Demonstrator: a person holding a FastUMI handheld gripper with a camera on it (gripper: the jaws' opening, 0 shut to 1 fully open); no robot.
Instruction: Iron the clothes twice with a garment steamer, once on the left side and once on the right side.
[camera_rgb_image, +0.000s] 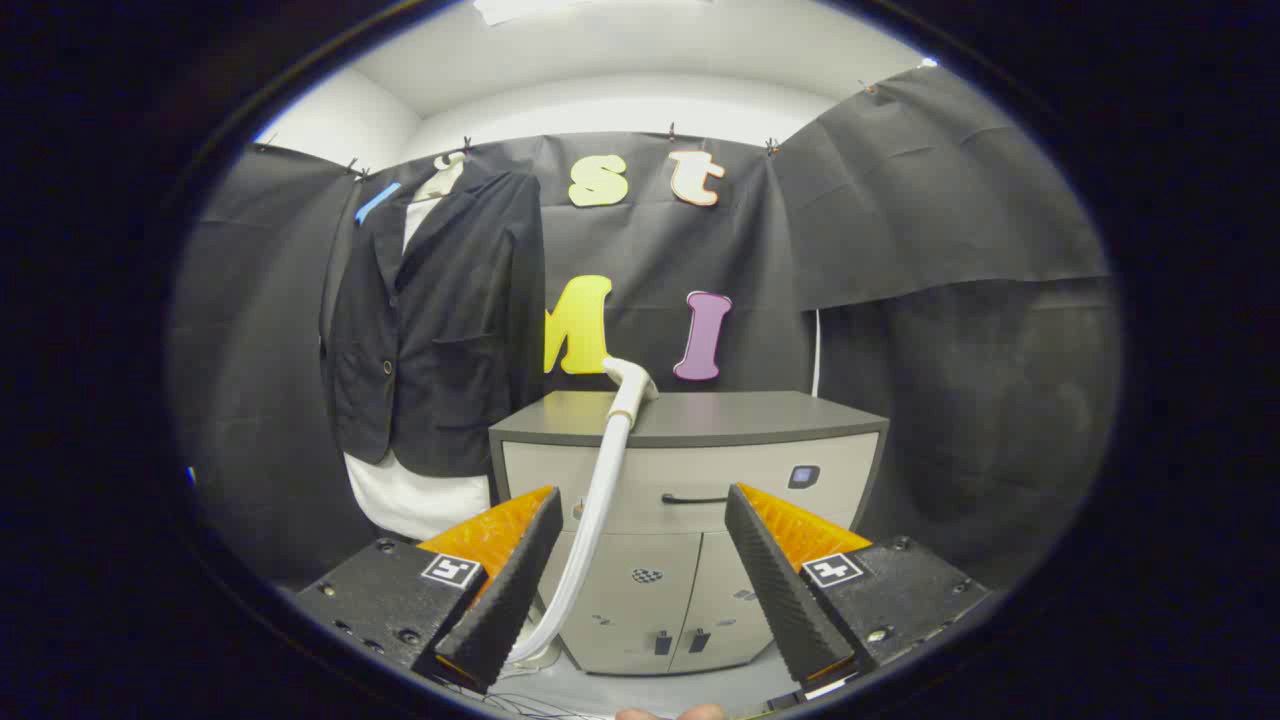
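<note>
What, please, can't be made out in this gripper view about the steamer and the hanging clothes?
- Steamer hose: its lower end runs behind one of the fingers of the open gripper; its base is hidden.
- Steamer head: too small to tell its face.
- Black jacket: far sleeve merges into the dark wall cloth.
- White shirt: mostly covered by the jacket.

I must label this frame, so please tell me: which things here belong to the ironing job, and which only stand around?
For the job: dark jacket hanging on the wall, steamer hose, the open tongs.

Standing around: grey cabinet, white garment under the jacket.
</note>
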